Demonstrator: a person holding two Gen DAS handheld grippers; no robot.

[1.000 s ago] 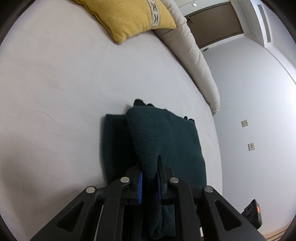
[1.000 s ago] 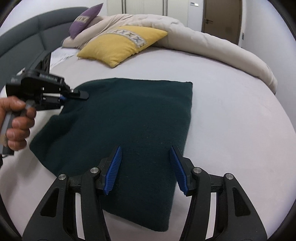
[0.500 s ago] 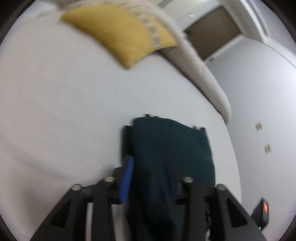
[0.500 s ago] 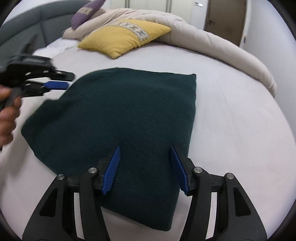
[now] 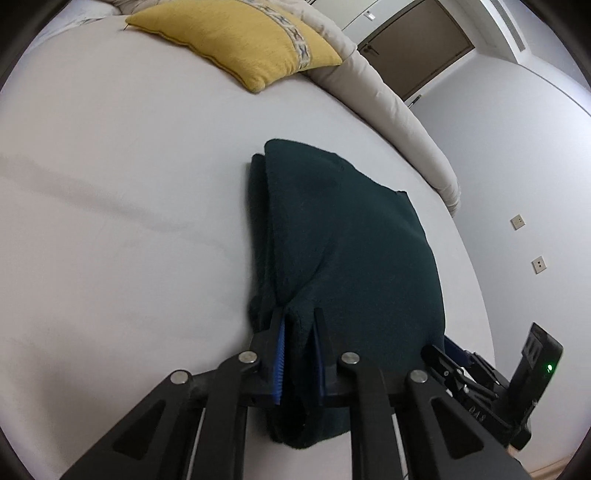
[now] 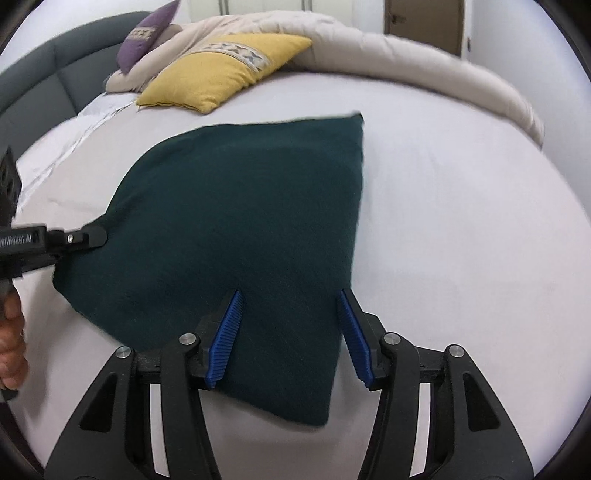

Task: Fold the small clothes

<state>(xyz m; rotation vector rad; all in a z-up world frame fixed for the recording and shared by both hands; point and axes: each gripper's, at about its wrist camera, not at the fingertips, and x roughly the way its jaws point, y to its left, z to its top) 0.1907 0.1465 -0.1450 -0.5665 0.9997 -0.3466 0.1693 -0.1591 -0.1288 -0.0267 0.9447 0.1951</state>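
Note:
A dark green folded garment lies on the white bed sheet. My left gripper is shut on the garment's left corner, with bunched cloth between its blue pads; it also shows in the right wrist view at the cloth's left edge. My right gripper is open, its blue pads spread over the garment's near right part, with cloth between the jaws. It shows in the left wrist view at the lower right.
A yellow pillow and a purple pillow lie at the back of the bed with a beige duvet rolled along the far edge. A grey headboard stands at left. A door and wall sockets are beyond.
My left gripper let go of the cloth half a second ago and has shut on it again, nearer my right gripper. The right gripper stayed open and edged forward over the garment.

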